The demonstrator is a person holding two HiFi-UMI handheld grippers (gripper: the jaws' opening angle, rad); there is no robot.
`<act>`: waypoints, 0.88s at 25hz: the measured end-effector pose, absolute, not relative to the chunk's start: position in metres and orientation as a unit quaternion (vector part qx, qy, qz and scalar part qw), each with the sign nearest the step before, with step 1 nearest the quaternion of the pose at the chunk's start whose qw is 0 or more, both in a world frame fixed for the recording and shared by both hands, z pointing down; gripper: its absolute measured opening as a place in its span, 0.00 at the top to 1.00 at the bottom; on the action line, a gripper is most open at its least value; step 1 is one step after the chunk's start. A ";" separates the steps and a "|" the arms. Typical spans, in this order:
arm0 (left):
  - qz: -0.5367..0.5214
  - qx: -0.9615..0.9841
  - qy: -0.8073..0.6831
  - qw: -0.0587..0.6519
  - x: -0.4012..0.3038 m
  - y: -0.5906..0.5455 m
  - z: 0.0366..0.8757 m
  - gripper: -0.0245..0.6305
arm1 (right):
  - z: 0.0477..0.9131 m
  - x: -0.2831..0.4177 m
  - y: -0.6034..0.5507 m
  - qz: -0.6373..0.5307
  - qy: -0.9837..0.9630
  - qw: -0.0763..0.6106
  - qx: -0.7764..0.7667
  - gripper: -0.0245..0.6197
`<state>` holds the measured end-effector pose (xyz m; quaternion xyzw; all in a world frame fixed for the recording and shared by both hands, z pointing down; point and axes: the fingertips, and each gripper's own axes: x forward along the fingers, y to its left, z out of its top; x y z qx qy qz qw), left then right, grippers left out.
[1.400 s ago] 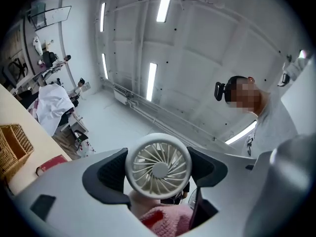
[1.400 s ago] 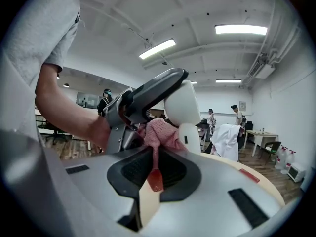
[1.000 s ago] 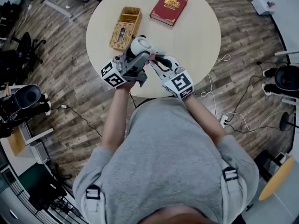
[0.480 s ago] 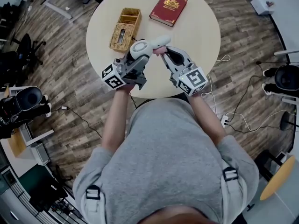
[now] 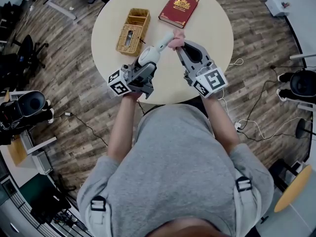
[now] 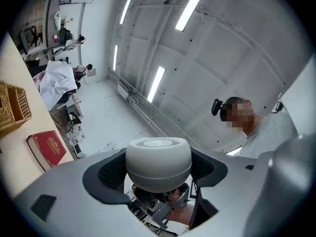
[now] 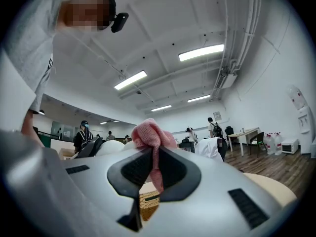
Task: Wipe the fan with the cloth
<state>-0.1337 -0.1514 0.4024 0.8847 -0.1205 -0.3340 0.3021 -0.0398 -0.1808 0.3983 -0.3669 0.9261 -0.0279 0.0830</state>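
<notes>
A white hand-held fan [image 5: 150, 54] is held above the round table [image 5: 212, 28], its thin end pointing away from me. My left gripper [image 5: 144, 67] is shut on the fan's thick rounded part [image 6: 158, 162], which fills the gap between its jaws in the left gripper view. A pink cloth [image 5: 177, 37] is bunched at the tip of my right gripper [image 5: 179, 44], against the fan's far end. In the right gripper view the cloth [image 7: 150, 135] is pinched between the shut jaws of the right gripper [image 7: 154, 169] and sticks out above them.
A wicker basket [image 5: 132, 29] stands on the table's left side and a red book [image 5: 179, 8] lies at its far edge. Cables [image 5: 247, 120] run over the wooden floor to the right. Chairs and equipment stand around the table.
My right gripper has moved with the cloth away from me and to the right, along the fan to its thin end. The fan has swung to point farther away.
</notes>
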 end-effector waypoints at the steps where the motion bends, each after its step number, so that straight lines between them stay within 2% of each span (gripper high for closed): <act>1: -0.337 0.882 -0.118 0.308 -0.134 -0.152 0.404 0.39 | 0.394 -0.044 -0.178 -0.020 0.930 0.083 -0.359 0.90; 10: -0.344 0.872 -0.103 0.333 -0.138 -0.151 0.408 0.39 | 0.394 -0.096 -0.139 0.010 0.963 0.054 -0.263 0.90; 17: -0.374 0.859 -0.064 0.344 -0.143 -0.144 0.402 0.39 | 0.406 -0.093 -0.139 -0.019 0.962 0.042 -0.270 0.90; 22: -0.370 0.861 -0.017 0.349 -0.135 -0.132 0.396 0.39 | 0.413 -0.079 -0.150 0.010 0.958 0.032 -0.283 0.90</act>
